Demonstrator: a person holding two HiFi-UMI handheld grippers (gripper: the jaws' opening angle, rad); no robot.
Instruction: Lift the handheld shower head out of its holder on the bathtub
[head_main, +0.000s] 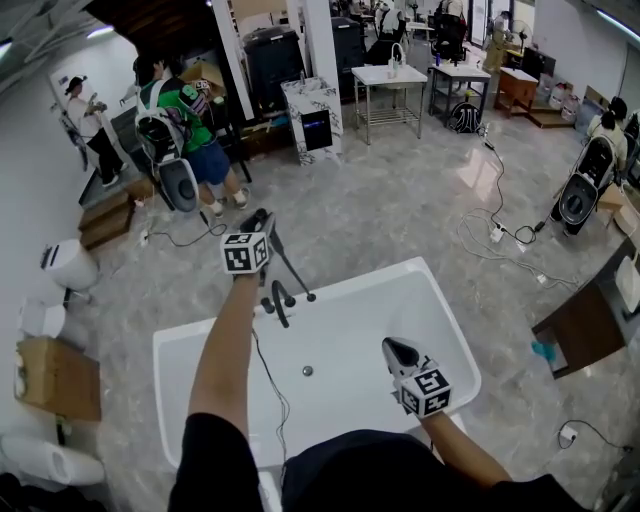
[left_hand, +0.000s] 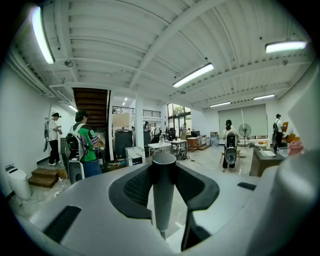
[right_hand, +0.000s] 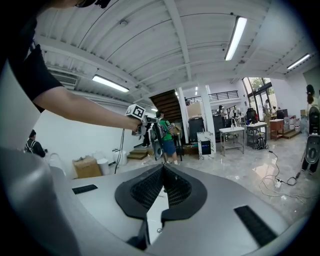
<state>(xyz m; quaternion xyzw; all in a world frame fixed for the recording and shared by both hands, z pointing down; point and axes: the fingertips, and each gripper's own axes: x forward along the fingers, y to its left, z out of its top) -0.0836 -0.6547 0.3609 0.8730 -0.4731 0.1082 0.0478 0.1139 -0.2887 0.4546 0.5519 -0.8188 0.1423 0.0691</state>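
Right gripper (head_main: 390, 347): jaws together, nothing between them, poised over the near side of the white bathtub (head_main: 190, 350). Left gripper (head_main: 262, 222): jaws clamped on the handle of the grey shower head (left_hand: 163, 190), which stands upright between them, above the tub's far rim, near the dark tap fittings (head_main: 281, 298).

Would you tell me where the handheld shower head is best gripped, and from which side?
Grip its round handle, coming from over the bathtub, jaws either side: the shaft is narrow, straight, roughly upright. The left tool holds it so.
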